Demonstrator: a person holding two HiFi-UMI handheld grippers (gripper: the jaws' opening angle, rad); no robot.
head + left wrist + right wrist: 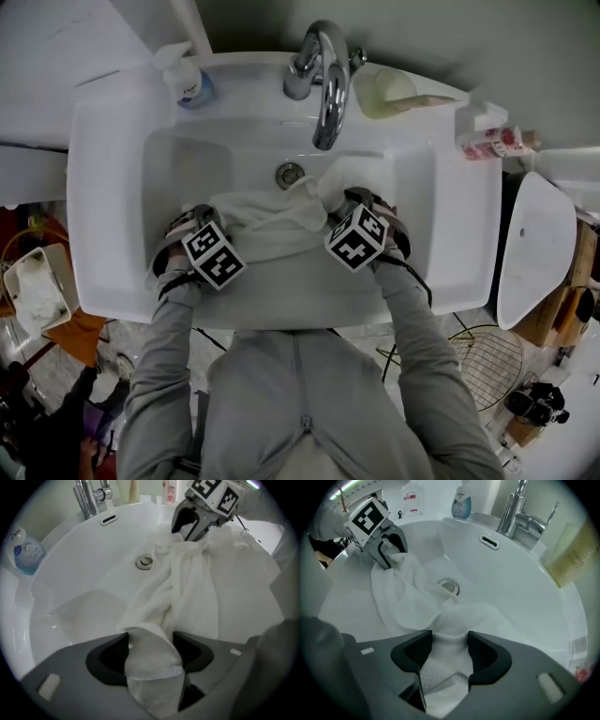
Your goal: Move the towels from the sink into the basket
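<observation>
A white towel [267, 230] lies bunched across the basin of the white sink [103, 187], below the drain [290, 174]. My left gripper [187, 227] is shut on the towel's left end, and a fold of cloth [152, 660] fills the gap between its pads. At the right end my right gripper [370, 204] is shut on the towel, with waffle-textured cloth [447, 651] pressed between its pads. Each gripper view shows the other gripper across the basin: the right gripper [190, 524] and the left gripper [389, 550], with the towel [197, 588] [408, 592] strung between them.
A chrome tap [323, 75] arches over the basin at the back. A blue soap bottle [192, 86] stands back left, a pale cup [384, 92] back right. On the floor, a white bin [37, 291] sits left and a round wire basket-like frame [487, 361] right.
</observation>
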